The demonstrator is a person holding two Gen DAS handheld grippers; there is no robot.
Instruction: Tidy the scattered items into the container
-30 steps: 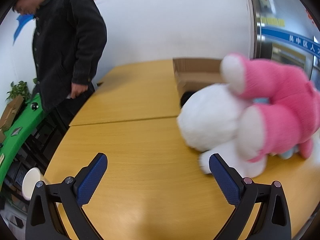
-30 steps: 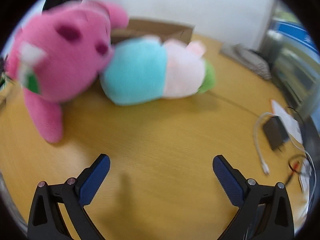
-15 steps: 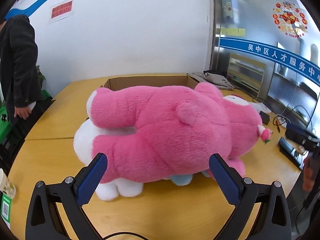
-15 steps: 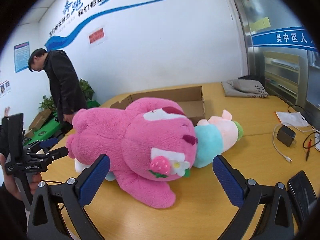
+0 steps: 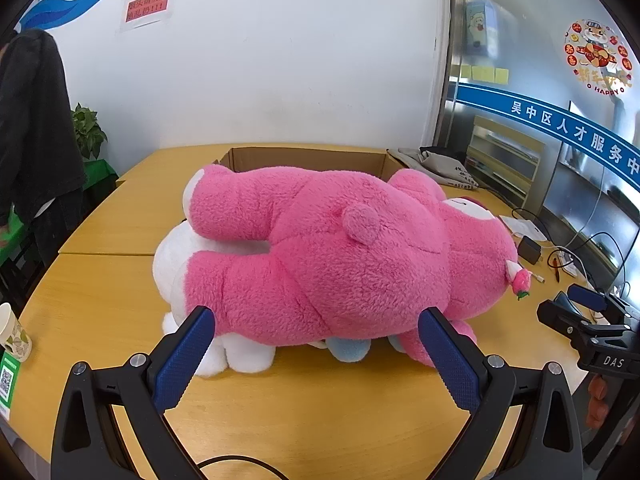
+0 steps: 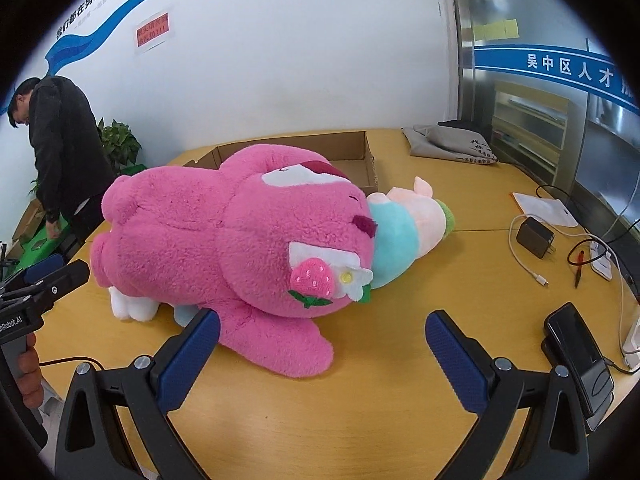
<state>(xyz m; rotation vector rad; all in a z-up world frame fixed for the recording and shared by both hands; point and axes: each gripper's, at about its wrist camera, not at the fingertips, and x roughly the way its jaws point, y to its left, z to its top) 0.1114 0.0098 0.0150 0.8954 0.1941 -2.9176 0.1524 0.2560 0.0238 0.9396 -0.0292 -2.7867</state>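
Both handheld grippers have swung round from a blurred, close-in sweep to a steadier stance facing the toys from the near edge of the yellow wooden tabletop [image 5: 120,216], and the pile now sits squarely framed in each view. The left gripper [image 5: 316,354], blue pads spread wide and holding nothing, is lined up on the back and legs of the big fuzzy pink plush bear [image 5: 340,256]; the right gripper [image 6: 322,354], equally wide apart and empty, faces the bear's head with its strawberry patch. The bear lies on its side across the middle of the tabletop, sprawled over a white plush toy [image 5: 172,256] at its leg end and touching a teal-and-peach plush toy [image 6: 404,232] at its head end. The open shallow cardboard box [image 6: 352,160] waits just behind them, toward the far edge, with nothing visible in it. To my eye nothing is packed yet; the bear looks the first lift, probably needing both grippers.
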